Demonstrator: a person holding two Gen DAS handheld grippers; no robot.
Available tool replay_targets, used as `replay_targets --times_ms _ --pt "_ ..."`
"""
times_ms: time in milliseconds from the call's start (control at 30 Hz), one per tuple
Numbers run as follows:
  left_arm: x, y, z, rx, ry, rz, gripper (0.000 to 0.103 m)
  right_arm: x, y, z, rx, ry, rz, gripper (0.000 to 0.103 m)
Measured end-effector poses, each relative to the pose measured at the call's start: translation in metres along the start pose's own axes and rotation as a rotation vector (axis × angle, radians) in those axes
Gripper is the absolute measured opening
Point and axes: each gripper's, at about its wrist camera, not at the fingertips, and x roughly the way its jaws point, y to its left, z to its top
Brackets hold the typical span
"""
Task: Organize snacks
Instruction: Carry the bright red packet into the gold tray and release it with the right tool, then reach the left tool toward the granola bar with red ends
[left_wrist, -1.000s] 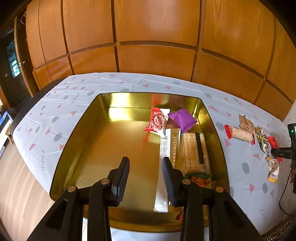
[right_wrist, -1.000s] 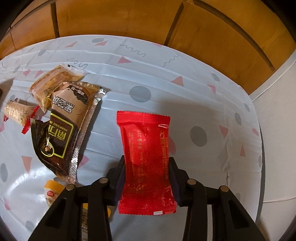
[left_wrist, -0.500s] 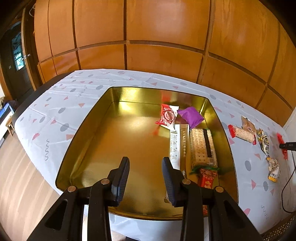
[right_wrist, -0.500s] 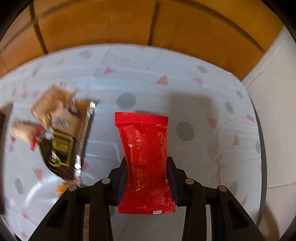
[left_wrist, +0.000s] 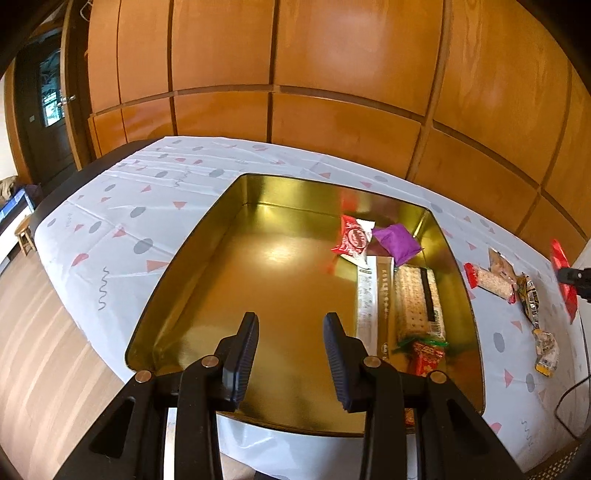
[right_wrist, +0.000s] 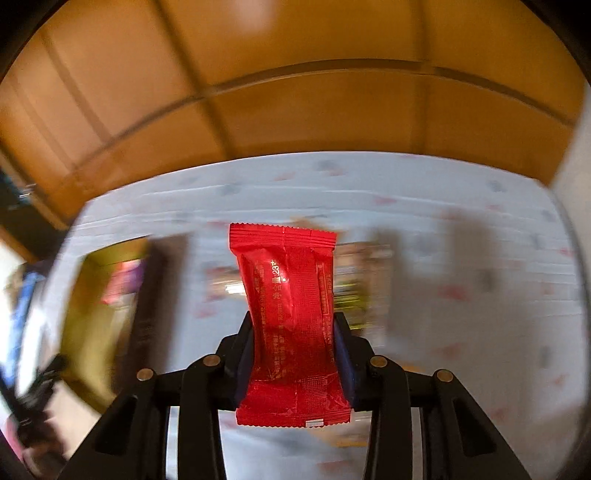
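The desk (left_wrist: 122, 221), under a white cloth printed with grey dots and red triangles, carries everything, and the gold tin (left_wrist: 177, 273) in its middle is the landmark for the rest. Inside the tin, all gathered along its right side, lie a cracker pack (left_wrist: 417, 299), a long white-and-gold stick pack (left_wrist: 373, 302) just left of the crackers, a purple pouch (left_wrist: 397, 242) and a red-and-white packet (left_wrist: 352, 240) toward the far corner, and a small red sweet with a green twist (left_wrist: 424, 354) at the near end; the tin's left half is bare gold floor. So, by my reading, roughly half the sorting is done. Outside the tin, to its right on the cloth, wait a red-ended cereal bar (left_wrist: 489, 282), a tan packet (left_wrist: 498, 262) behind it, a dark brown-and-yellow bar (left_wrist: 530, 295) and a small yellow-tipped packet (left_wrist: 546, 350). The left hand-held gripper (left_wrist: 290, 350) hangs over the tin's near edge, its jaws parted with nothing between them. The right hand-held gripper (right_wrist: 293, 354) is clenched on the red wrapper (right_wrist: 288, 314), pads pressing its lower sides, the wrapper clear of the cloth and to the right of the tin, which shows blurred at that view's left. It has yet to go in, and then the four remaining.
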Motion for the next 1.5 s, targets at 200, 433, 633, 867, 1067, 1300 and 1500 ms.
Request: replay_targets --times_ms 200,433,633,867,1067,1300,1500 --pt "0.000 0.009 -0.003 -0.012 0.002 0.005 0.036 0.035 0.102 -0.008 -0.090 0.058 0.234 0.040" --pt "0.003 0.015 -0.005 -0.023 0.011 -0.003 0.036 0.085 0.182 -0.015 -0.116 0.127 0.277 0.041" --pt "0.005 0.015 -0.007 -0.026 0.025 -0.014 0.036 0.120 0.199 -0.016 -0.104 0.172 0.248 0.050" --pt "0.010 0.009 -0.008 -0.018 0.041 -0.016 0.036 0.104 0.185 -0.016 -0.142 0.099 0.217 0.052" --pt "0.008 -0.001 -0.008 0.011 0.040 -0.015 0.037 0.077 0.173 -0.023 -0.221 0.003 0.156 0.060" --pt "0.000 -0.011 -0.006 0.047 0.025 -0.016 0.036 0.049 0.149 -0.038 -0.310 -0.085 0.079 0.078" --pt "-0.002 -0.023 -0.008 0.080 0.031 -0.026 0.036 0.028 0.113 -0.040 -0.349 -0.137 -0.008 0.081"
